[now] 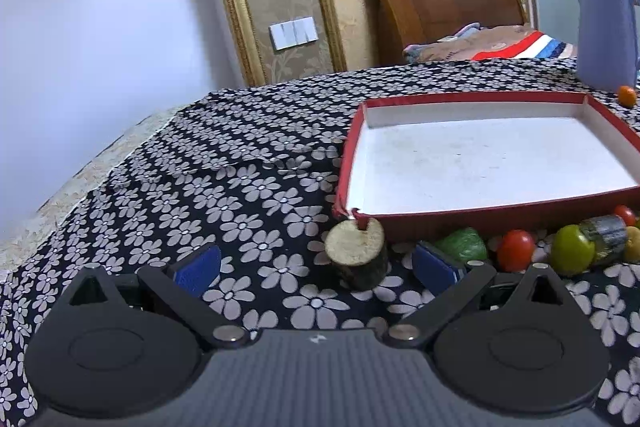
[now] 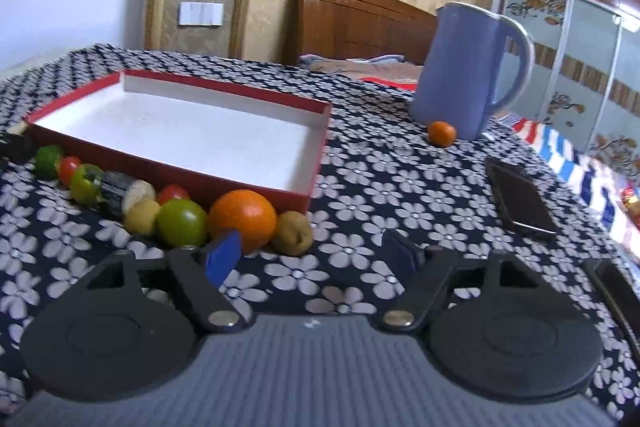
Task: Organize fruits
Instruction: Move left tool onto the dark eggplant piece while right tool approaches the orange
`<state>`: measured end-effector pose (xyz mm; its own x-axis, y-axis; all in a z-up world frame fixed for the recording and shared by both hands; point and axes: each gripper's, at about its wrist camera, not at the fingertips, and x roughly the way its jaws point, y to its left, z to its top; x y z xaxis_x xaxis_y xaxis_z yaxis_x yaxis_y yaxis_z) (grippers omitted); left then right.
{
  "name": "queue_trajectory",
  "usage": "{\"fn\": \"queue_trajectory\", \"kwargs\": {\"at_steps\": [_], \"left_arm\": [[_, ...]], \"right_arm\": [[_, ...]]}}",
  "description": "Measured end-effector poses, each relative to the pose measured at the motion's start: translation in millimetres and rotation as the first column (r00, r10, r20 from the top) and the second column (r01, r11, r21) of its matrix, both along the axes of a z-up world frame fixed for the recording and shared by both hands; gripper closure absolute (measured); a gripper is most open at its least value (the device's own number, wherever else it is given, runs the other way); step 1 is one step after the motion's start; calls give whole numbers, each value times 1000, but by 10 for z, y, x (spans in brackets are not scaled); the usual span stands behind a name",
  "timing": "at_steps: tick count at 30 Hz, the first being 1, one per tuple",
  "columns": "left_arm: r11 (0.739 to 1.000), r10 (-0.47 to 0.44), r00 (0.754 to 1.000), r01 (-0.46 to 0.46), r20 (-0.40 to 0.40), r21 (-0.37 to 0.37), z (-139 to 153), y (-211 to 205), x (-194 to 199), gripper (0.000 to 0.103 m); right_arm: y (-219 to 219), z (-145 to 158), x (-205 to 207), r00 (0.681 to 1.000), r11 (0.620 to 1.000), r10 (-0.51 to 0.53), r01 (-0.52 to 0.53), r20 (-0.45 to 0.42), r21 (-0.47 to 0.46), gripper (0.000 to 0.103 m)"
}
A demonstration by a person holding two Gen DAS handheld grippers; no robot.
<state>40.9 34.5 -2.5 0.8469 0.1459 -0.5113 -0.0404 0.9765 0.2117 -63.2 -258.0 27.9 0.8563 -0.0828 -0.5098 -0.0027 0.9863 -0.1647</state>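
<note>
The right gripper was held with its jaws spread and nothing between them, low over the flowered tablecloth, just short of the orange and the brownish kiwi-like fruit. The left gripper was likewise spread and empty, with a cut stub of dark-skinned produce standing just ahead of it, against the corner of the red tray.

The fruit was seen in a row along the tray's near wall, none inside it: a green tomato, a red cherry tomato and others; a small tangerine sat apart by the blue pitcher.

Trouble could be expected from the crowding. A jaw closed on the orange might be caught on its touching neighbours, which could be rolled away. The light tray might be pushed by a low approach. Round fruit could be squeezed out of the pads if gripped off-centre. The phone lay near the right gripper's path.
</note>
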Motion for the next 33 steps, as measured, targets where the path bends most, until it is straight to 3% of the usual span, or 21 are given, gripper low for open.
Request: {"fn": "queue_trajectory", "kwargs": {"at_steps": [5, 8, 17, 23, 26, 28, 33], "left_arm": [[1000, 14, 1000, -15, -26, -9, -51, 80, 91, 0], [1000, 19, 999, -19, -32, -1, -82, 116, 128, 0], [992, -47, 995, 36, -87, -118, -121, 230, 256, 1], [995, -54, 997, 50, -46, -90, -62, 178, 281, 2], [994, -72, 996, 68, -48, -82, -51, 130, 301, 18], [992, -92, 993, 86, -69, -91, -72, 104, 333, 22], [990, -98, 990, 87, -102, -107, -142, 98, 391, 44]], "right_arm": [[117, -8, 49, 999, 994, 51, -50, 0, -93, 29], [71, 30, 80, 998, 996, 62, -63, -15, -64, 29], [-14, 81, -32, 997, 994, 70, -71, -16, -80, 25], [16, 34, 7, 998, 997, 62, -63, -13, -44, 24], [102, 51, -6, 995, 995, 96, -96, -3, -42, 25], [161, 49, 10, 993, 991, 119, -118, 1, -59, 25], [220, 20, 101, 986, 984, 165, -167, -33, -65, 40]]}}
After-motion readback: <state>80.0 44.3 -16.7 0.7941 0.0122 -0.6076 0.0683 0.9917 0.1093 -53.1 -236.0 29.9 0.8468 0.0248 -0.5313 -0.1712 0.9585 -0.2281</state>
